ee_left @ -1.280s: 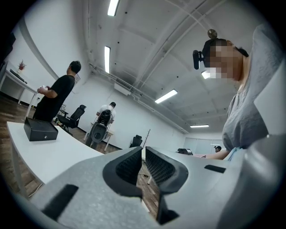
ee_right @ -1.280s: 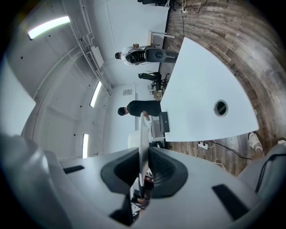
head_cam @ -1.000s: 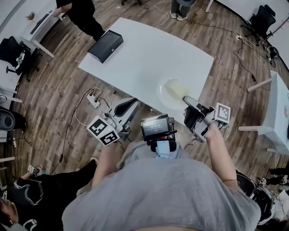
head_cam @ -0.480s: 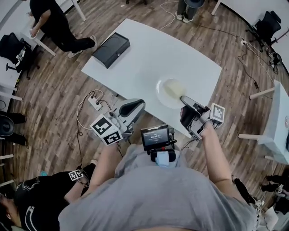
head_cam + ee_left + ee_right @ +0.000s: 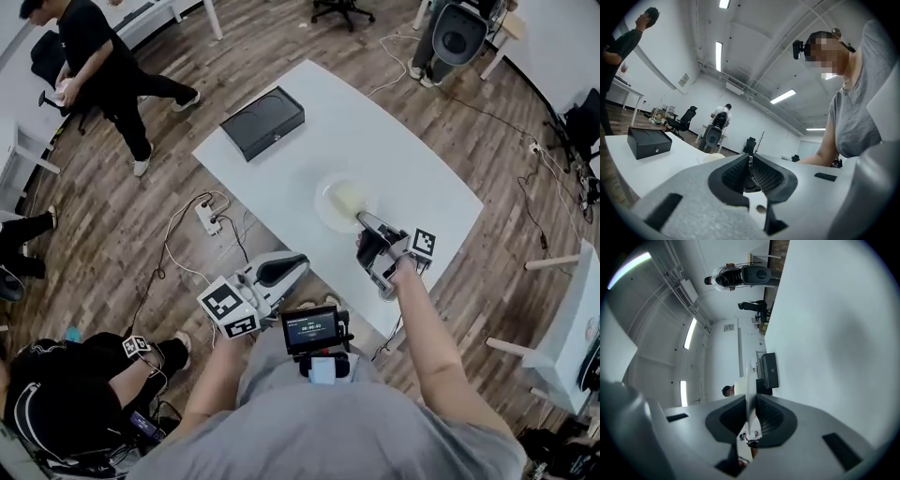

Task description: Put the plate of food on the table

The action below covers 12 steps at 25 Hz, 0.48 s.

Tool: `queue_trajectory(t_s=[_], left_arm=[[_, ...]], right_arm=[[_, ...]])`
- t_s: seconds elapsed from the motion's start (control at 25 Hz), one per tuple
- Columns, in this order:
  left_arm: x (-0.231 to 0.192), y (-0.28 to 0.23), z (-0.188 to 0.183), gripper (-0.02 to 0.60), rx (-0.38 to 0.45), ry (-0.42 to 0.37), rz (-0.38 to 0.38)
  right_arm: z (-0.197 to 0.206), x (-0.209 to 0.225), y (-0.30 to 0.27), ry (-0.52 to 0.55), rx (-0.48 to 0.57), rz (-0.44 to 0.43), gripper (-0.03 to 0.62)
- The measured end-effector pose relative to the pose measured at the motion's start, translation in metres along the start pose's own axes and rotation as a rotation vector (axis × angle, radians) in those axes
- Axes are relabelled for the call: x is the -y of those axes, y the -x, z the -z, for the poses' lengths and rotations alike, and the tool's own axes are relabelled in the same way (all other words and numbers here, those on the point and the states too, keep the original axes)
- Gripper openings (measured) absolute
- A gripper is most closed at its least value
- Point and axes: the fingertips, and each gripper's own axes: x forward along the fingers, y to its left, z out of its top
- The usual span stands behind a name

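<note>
White round plate (image 5: 339, 201) of pale yellowish food is over the middle of the white rectangular table (image 5: 403, 159), with the right claw (image 5: 749, 401) clamped on its near rim. Can't quite tell if it's actually touching down. Left claw (image 5: 750, 165) is closed on nothing, just off the table's near edge.

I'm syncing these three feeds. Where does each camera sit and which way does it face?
Head view: on the person's head, looking steeply down at the table; shirt, forearms, left tool and right tool show.
Left gripper view: on the left tool, looking along its shut jaws across the table to the black box; the person's arm shows.
Right gripper view: on the right tool, rolled sideways, jaws clamped on the plate.
Shared: both gripper views show the black box.
</note>
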Motion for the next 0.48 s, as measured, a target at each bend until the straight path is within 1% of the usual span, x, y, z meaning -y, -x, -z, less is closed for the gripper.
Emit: queue_trajectory(t_s=[0.12,0.28,0.4,0.48], left_arm=[[-0.02,0.014,-0.001,0.031,0.021,0.016,-0.063],[-0.013,0.011,0.015,0.031,0.013,0.017,-0.117],[-0.01,0.006,0.026,0.031,0.009,0.023,-0.155],[-0.014,0.007,0.027,0.031,0.01,0.034,-0.173]], right_arm=[[-0.008,0.025,-0.035,0.007,-0.02,0.019,0.052],[-0.02,0.051,-0.04,0.052,-0.035,0.023,0.052],[-0.027,0.069,-0.045,0.054,-0.036,0.032,0.052],[-0.027,0.08,-0.057,0.052,-0.049,0.053,0.052]])
